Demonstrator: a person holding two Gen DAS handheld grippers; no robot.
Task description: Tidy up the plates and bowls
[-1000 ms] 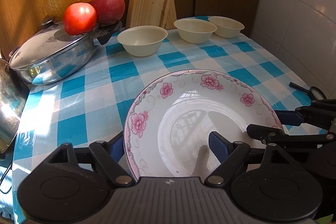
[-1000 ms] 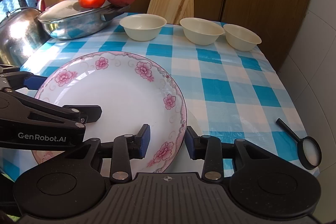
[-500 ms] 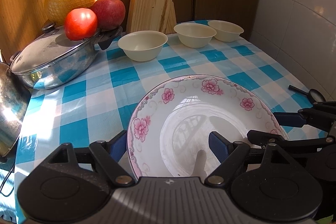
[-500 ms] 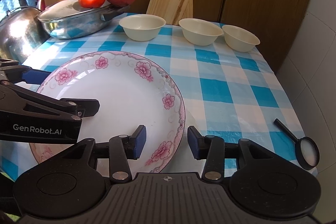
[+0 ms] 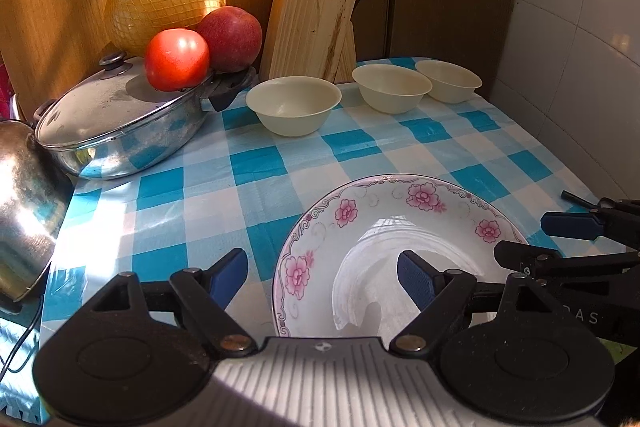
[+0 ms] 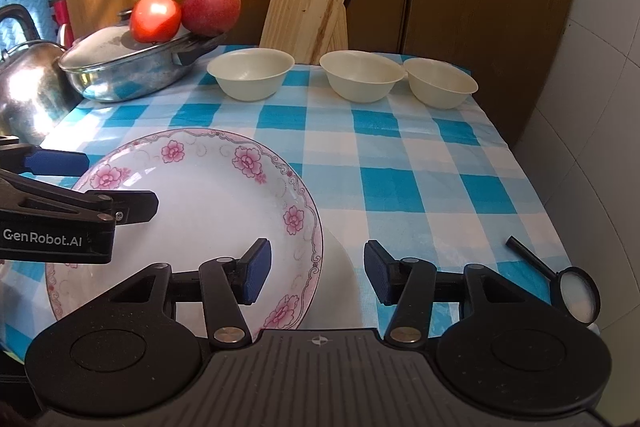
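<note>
Plate (image 6: 208,211) is down on the desk (image 6: 400,163), near-left part, flat on the check cloth. Looks like the release step: both tongs letting go after setting it down.

Right tongs (image 6: 318,273): jaws have just been opening, now apart. They straddle the plate's near-right rim, left pad over the plate, right pad out over the cloth. Neither pad appears to press the rim, though the contact line is hard to read at this angle.

Left tongs (image 5: 322,279): wide apart, straddling the plate's near-left rim, one pad off the plate over the cloth, the other above the well. No clamping visible.

To finish clean:
- Open fully before any pull-back, so a pad doesn't drag the rim and skid the plate.
- Back both out toward the near side and slightly up.
- Keep the right one clear of the magnifying glass (image 6: 576,293), near right edge of the desk.

Pose: both tongs pitched steeply down toward the desk, side by side, close to each other but not touching.

Farther back: three cream bowls (image 6: 360,75) in a row near the far edge, apart and unstacked; probably next. Pot with lid (image 5: 120,123) far left, fruit on it.
</note>
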